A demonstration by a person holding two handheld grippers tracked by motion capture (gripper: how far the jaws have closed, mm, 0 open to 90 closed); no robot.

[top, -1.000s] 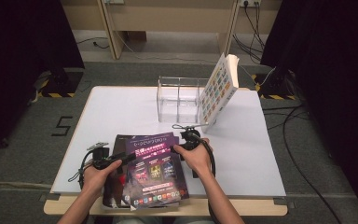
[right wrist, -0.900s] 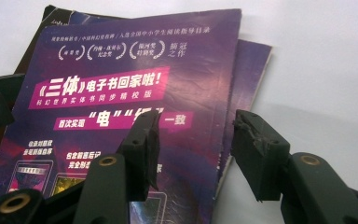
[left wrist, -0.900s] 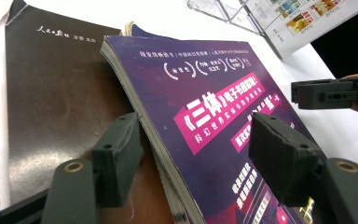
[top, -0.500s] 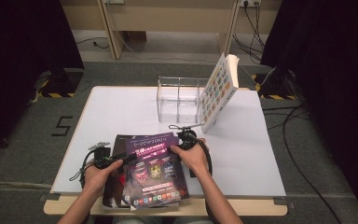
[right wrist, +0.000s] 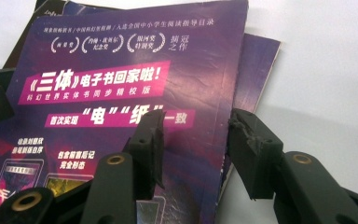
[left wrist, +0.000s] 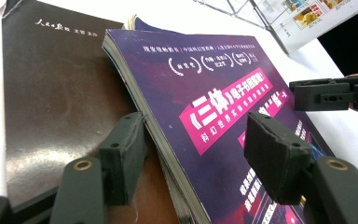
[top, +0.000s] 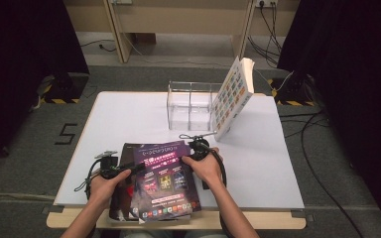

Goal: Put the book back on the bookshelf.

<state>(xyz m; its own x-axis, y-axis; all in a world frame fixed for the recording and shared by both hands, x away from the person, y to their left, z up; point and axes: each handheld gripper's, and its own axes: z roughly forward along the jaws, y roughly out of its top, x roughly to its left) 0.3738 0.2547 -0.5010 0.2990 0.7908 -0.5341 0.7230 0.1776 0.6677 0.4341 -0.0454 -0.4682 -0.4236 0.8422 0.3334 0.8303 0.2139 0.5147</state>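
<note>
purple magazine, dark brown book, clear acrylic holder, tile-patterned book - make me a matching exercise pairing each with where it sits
Things:
1. purple magazine
2. dark brown book
3. clear acrylic holder
4. tile-patterned book

Places:
a. leaning tilted against the holder's right side
b. top of the stack, between both grippers
c. standing at the table's far middle
d. under the stack, showing at its left

Pairs: 1-b, 2-d, 3-c, 4-a

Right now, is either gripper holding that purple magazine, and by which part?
Neither grips yet. The left gripper straddles the purple magazine at its left edge, the right gripper its right edge; both jaws have just been closing.
</note>
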